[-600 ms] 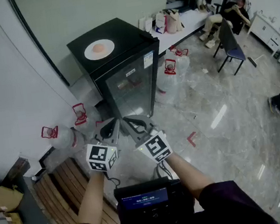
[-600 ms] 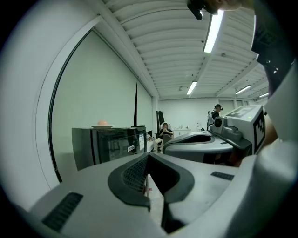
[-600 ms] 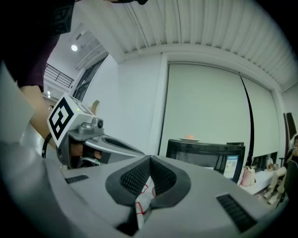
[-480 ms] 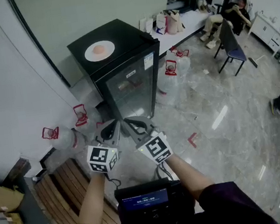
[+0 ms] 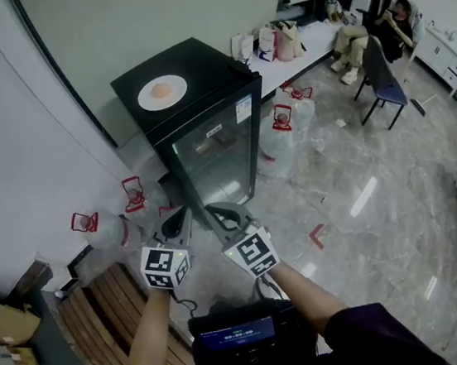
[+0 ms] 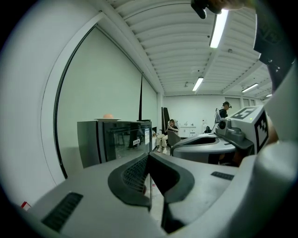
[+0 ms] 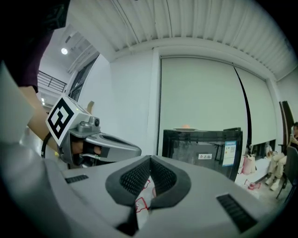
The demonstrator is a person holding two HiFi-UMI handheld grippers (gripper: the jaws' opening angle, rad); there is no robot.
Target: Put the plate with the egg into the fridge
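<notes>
Head view: the plate (image 5: pixel 162 93) with the egg (image 5: pixel 162 88) sits on top of the fridge (image 5: pixel 206 65), toward the back-left part of that black top. The fridge's glass door (image 5: pixel 213 159) looks closed.

The plate reads as stiff, light and smooth-rimmed, so a pinch on its rim should hold but could slip if the grip is shallow. The egg lies loose near the middle of the plate. It is round and breakable, and would likely roll off at any tilt. The best hold is probably the rim edge nearest the front of the fridge, with the plate carried flat. The door would probably have to be opened before the plate can go in.

The left claw (image 5: pixel 181 215) and right claw (image 5: pixel 216 212) hang side by side in front of the fridge, below the level of its top and pointing toward the door. Both are well apart from the plate. Each claw's jaws are pressed together with nothing between them. From the left gripper view the plate sits on the fridge top up and to the left of the closed tips. From the right gripper view it sits above them and to the right.
</notes>
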